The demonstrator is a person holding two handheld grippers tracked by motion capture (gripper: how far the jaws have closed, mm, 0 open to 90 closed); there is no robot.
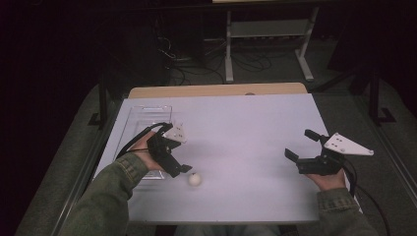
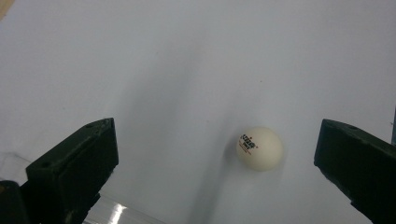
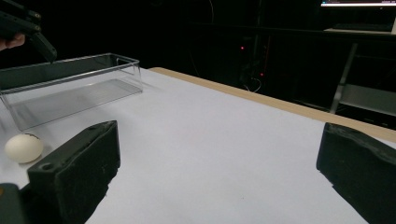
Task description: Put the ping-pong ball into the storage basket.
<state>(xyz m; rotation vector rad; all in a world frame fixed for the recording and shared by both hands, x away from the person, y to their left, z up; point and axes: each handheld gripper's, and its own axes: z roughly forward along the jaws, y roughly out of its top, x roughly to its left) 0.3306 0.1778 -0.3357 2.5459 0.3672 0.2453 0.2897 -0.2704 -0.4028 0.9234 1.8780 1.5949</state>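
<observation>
Left gripper hovered low over white table, jaws spread wide, holding nothing; white ball rested on table just beside its tips, near clear tray; right gripper well apart, jaws likewise spread, empty.

1. The left gripper hangs just above and beside a white ball on the white table.
2. A clear tray sits behind that hand.
3. The right gripper, jaws apart, holds well off to the right, near the table edge.
</observation>
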